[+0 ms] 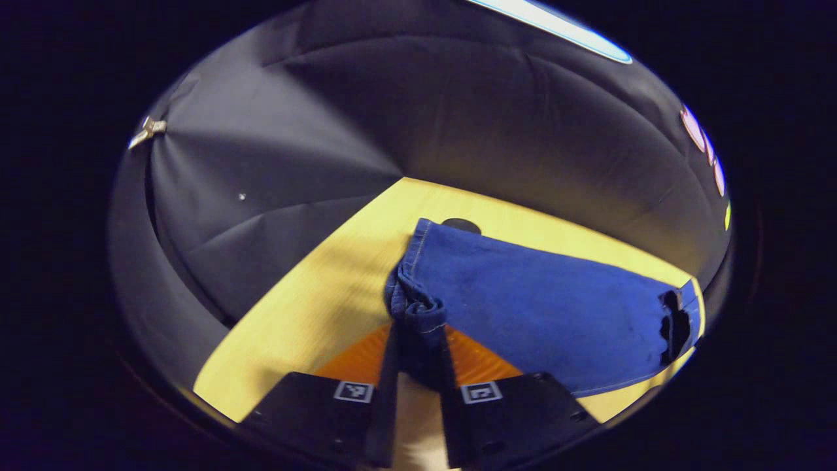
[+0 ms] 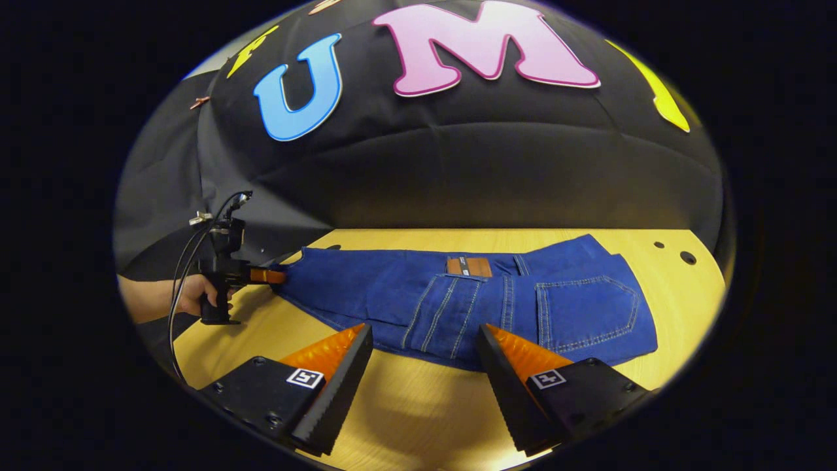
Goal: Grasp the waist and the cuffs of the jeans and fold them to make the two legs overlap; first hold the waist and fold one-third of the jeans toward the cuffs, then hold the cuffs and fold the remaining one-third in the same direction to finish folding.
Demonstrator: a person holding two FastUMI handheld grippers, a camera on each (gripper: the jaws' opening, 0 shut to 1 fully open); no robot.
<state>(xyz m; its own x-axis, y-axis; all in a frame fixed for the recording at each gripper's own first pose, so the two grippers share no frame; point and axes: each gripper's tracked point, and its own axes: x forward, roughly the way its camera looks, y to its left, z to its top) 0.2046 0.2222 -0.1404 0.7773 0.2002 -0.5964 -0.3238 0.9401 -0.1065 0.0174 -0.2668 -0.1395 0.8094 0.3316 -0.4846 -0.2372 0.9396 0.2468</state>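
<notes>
left gripper (image 1: 418,340): fingers pinched on bunched cuffs (image 1: 416,307) | right gripper (image 2: 425,353): fingers spread wide, gripping nothing, hovering just short of waist (image 2: 484,267) | jeans (image 2: 471,297): flat on tabletop (image 2: 405,405), stretching ahead of both finger pairs

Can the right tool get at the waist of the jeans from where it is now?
Probably yes: the right tool is open just short of the blue denim jeans' waist edge, with bare wooden table between.

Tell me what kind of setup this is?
Likely a data-collection booth, not a home: black cloth wall behind, bare wooden table with drilled holes, jeans laid out, and a hand-held left tool clamping the cuff end.
</notes>
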